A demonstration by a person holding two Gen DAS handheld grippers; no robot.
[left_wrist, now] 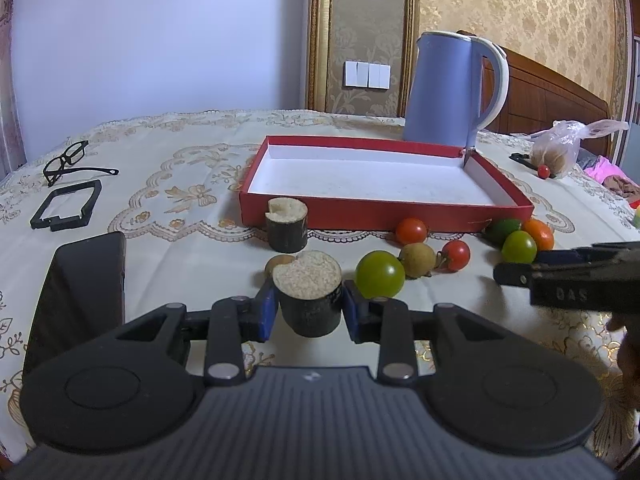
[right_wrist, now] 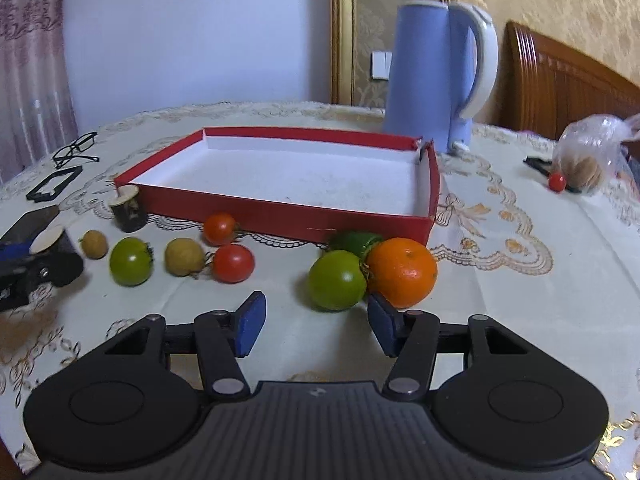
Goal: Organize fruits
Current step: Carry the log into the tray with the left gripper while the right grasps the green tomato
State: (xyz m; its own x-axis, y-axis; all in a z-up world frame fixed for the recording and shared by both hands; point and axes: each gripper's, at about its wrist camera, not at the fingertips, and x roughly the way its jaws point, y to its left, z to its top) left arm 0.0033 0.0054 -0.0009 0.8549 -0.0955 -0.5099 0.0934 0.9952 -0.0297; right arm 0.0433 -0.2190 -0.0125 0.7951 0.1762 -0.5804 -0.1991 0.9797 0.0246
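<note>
My left gripper (left_wrist: 309, 309) is shut on a dark sugarcane piece (left_wrist: 309, 294) with a pale cut top, near the table. A second sugarcane piece (left_wrist: 286, 225) stands before the red tray (left_wrist: 384, 212), which is empty with a white floor. Green tomatoes (left_wrist: 379, 274), red tomatoes (left_wrist: 411, 230), small brown fruits (left_wrist: 417, 260) and an orange (left_wrist: 540, 233) lie along the tray's front. My right gripper (right_wrist: 316, 326) is open and empty, just short of a green tomato (right_wrist: 337, 280) and the orange (right_wrist: 401, 271). The left gripper with its sugarcane (right_wrist: 56, 254) shows at the right wrist view's left edge.
A blue kettle (left_wrist: 448, 88) stands behind the tray. Glasses (left_wrist: 66, 160), a black frame (left_wrist: 66, 204) and a dark phone (left_wrist: 80, 292) lie at the left. A plastic bag (left_wrist: 558, 152) with a brown fruit and a small red tomato (left_wrist: 543, 171) sit at the far right.
</note>
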